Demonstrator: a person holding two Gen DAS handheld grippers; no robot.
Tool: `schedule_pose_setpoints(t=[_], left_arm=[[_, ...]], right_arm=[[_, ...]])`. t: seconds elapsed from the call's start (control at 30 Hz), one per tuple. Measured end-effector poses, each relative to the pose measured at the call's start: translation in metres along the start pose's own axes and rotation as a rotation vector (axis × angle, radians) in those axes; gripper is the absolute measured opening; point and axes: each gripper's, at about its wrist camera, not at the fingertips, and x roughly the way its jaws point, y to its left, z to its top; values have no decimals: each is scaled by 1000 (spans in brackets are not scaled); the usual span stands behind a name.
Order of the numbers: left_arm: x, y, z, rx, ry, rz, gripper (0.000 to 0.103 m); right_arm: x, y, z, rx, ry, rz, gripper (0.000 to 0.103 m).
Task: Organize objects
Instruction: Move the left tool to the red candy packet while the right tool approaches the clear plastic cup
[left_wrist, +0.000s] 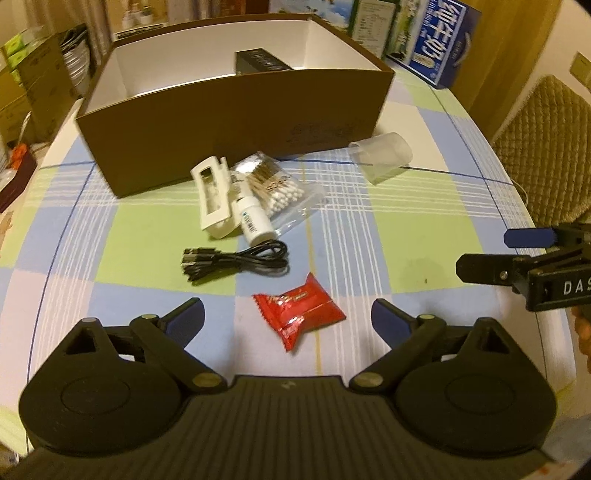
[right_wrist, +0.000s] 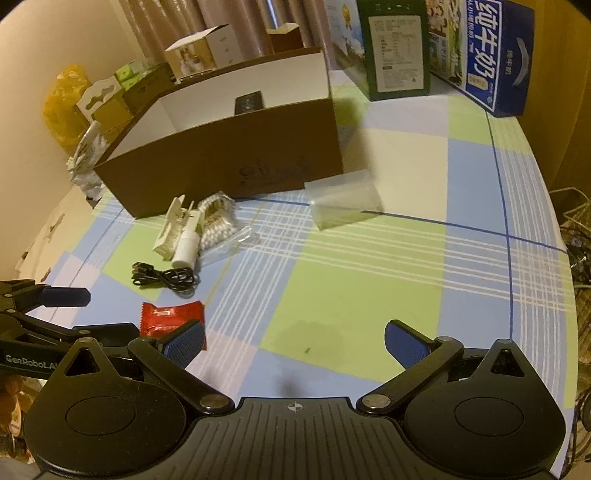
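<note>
A brown cardboard box (left_wrist: 236, 122) (right_wrist: 229, 162) with white inner walls stands at the back of the table and holds a black box (left_wrist: 260, 61) (right_wrist: 249, 100). In front of it lie a white clip (left_wrist: 212, 197) (right_wrist: 170, 230), a small white bottle (left_wrist: 253, 223) (right_wrist: 185, 249), a bag of cotton swabs (left_wrist: 279, 188) (right_wrist: 218, 225), a black cable (left_wrist: 236, 263) (right_wrist: 164, 277) and a clear plastic container (left_wrist: 380, 155) (right_wrist: 343, 199). A red snack packet (left_wrist: 299, 315) (right_wrist: 170, 317) lies between the fingers of my open left gripper (left_wrist: 288, 317). My right gripper (right_wrist: 293, 341) (left_wrist: 484, 253) is open and empty.
The table carries a blue, green and white checked cloth (right_wrist: 351, 295). A blue milk carton (right_wrist: 495, 55) (left_wrist: 443, 40) and a green box (right_wrist: 397, 51) stand behind the cardboard box. Small boxes (right_wrist: 110, 96) crowd the far left. A quilted chair (left_wrist: 546, 147) stands to the right.
</note>
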Motion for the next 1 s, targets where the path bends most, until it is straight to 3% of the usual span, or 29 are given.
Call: schedule_pose_setpoints(t=[0.17,0.37,0.43,0.57,0.73,0.87,1.0], left_arm=[[16,-5,2,119,-24,-32,93],[37,-8,1,234,13,-60,86],[44,-9,0,276,31,-67,76],[54,-10,-5,329,69,-81,68],[59,-7,-10,304,120,-97,48],[58,-7,-14,267,137,-112,49],[53,-11,-10,302,109,-87,62]], right_arm=[[1,-8,1,30,0,-20,101],[2,-21,1,78,6,-44,101],[2,-23,0,93,9,-50,101],[3,-28,0,115,9,-60,101],[3,-30,0,128,10,-67,101],[3,-31,0,133,12,-72,101],[2,-32,0,133,14,-76,101]])
